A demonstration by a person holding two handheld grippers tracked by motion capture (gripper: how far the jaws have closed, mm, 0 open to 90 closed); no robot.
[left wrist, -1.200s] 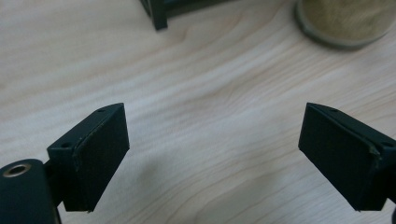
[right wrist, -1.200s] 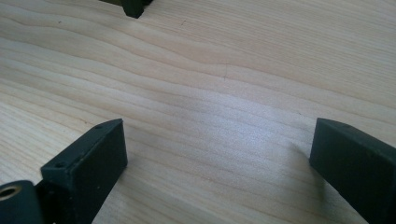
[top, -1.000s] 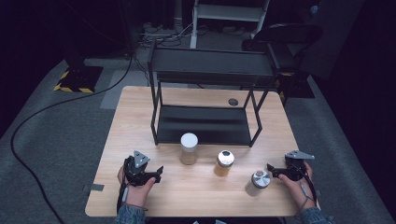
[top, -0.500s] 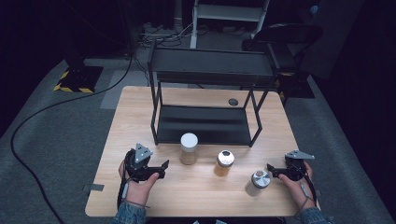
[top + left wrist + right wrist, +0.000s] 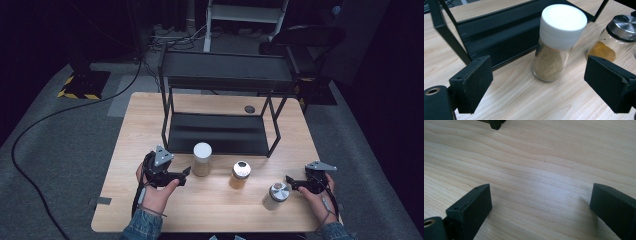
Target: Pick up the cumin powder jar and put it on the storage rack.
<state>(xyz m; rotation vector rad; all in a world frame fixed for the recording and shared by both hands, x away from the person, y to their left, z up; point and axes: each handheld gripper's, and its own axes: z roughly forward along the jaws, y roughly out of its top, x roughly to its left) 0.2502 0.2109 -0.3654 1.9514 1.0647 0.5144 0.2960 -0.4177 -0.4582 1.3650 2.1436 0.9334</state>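
- The white-lidded spice jar (image 5: pixel 557 42) stood upright on the wooden table (image 5: pixel 150 115), just in front of the black rack's (image 5: pixel 220 75) lower shelf, not yet gripped or shelved.
- The left gripper (image 5: pixel 539 82) faced it, jaws spread wide and empty, the jar ahead of the pads.
- The turmeric jar (image 5: pixel 240 174) and steel-capped jar (image 5: pixel 275 195) also waited on the table.
- The right gripper (image 5: pixel 541 207) rested spread and empty over bare wood.
- Judged so, the shelving had barely begun.

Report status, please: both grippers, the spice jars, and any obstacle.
Left gripper open, aimed at white-lid jar, not touching. Right gripper open over bare table, silver-lid jar beside it. Black rack stands behind the jars; path clear.
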